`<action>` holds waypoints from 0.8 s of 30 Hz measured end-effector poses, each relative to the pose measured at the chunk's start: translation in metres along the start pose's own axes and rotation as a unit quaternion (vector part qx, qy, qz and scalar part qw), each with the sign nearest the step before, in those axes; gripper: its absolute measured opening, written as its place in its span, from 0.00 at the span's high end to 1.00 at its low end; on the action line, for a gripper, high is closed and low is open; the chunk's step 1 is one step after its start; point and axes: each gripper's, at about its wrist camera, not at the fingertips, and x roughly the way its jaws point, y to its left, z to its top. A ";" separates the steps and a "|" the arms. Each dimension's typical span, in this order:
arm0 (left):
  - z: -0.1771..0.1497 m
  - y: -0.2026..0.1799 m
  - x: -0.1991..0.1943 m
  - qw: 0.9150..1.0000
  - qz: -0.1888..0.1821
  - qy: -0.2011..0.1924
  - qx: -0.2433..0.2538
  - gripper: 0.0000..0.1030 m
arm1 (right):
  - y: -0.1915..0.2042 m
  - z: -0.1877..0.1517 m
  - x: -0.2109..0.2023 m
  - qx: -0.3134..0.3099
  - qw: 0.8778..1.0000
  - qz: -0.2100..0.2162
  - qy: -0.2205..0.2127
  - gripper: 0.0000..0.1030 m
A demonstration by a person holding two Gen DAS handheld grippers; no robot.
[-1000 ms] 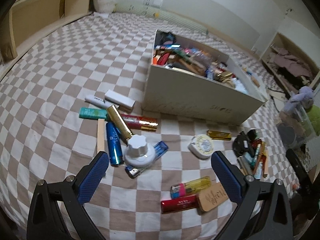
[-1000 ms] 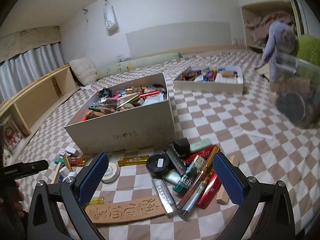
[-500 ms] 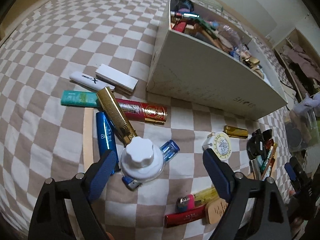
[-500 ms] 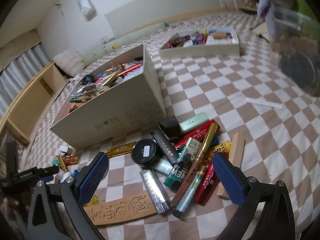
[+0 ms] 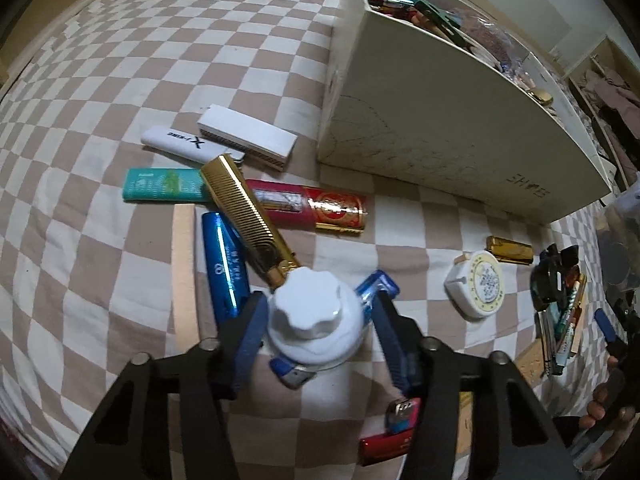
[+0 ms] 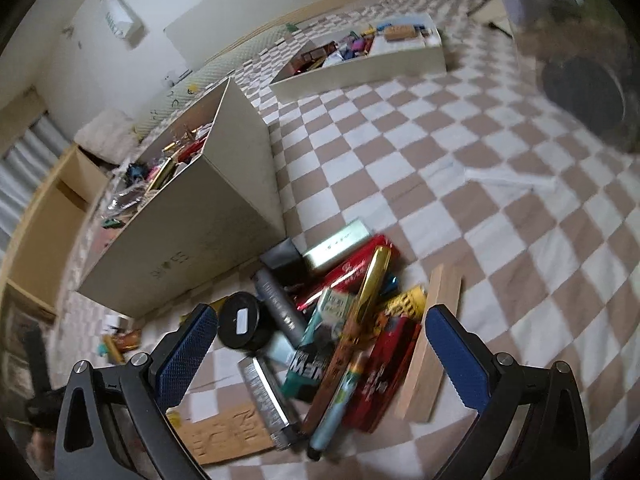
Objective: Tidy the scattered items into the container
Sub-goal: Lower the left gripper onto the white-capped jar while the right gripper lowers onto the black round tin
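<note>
Two grippers are at work over the brown-and-white checked bedcover (image 5: 100, 92), each above its own heap of clutter. The left gripper (image 5: 316, 320) points steeply down and its jaws have just been closing around the white round jar with a scalloped lid (image 5: 314, 316); the blue pads sit tight against the jar's sides, so I judge it gripped or within a hair of it. The jar rests on a clear blue lighter (image 5: 378, 286) and the tip of a ribbed gold comb (image 5: 244, 204), which is likely why it gets taken first. Just beside it lie a shiny blue tube (image 5: 224, 256) and a red-and-gold tube (image 5: 308, 208). The cream cardboard shoe box (image 5: 440, 120), already crammed with things, stands near, beyond this heap. The right gripper (image 6: 320, 356) hangs with jaws wide apart, holding nothing, straddling a pile with a black round tin (image 6: 240, 320), a gold pen (image 6: 370, 276) and a pale wooden strip (image 6: 430, 344), seemingly lining up for its own pick
</note>
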 end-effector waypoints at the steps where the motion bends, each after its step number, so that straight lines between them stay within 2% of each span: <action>1: 0.000 0.001 -0.001 1.000 -0.002 -0.001 0.000 0.52 | 0.005 0.001 0.002 -0.016 1.000 -0.006 -0.003 0.00; 4: -0.003 0.004 -0.005 1.000 -0.006 -0.004 0.002 0.53 | 0.027 -0.003 0.007 -0.083 0.996 -0.028 -0.014 0.00; 8: -0.009 0.000 -0.011 1.000 0.003 -0.018 0.022 0.58 | 0.051 -0.009 0.016 -0.151 0.989 -0.012 -0.003 0.00; 10: -0.011 0.000 -0.015 0.999 0.004 -0.024 0.028 0.63 | 0.060 -0.013 0.022 -0.178 0.984 -0.008 0.010 0.00; 14: -0.015 -0.001 -0.018 0.999 0.004 -0.029 0.038 0.63 | 0.068 -0.018 0.038 -0.207 0.977 -0.005 0.045 0.01; 18: -0.018 -0.017 -0.011 0.999 0.005 -0.031 0.044 0.64 | 0.076 -0.021 0.053 -0.239 0.968 -0.030 0.063 0.20; 21: -0.020 -0.022 -0.011 0.998 0.009 -0.032 0.047 0.64 | 0.082 -0.023 0.062 -0.262 0.962 -0.039 0.067 0.22; 24: -0.020 -0.023 -0.011 0.998 0.011 -0.032 0.048 0.64 | 0.091 -0.029 0.071 -0.305 0.949 -0.059 0.058 0.28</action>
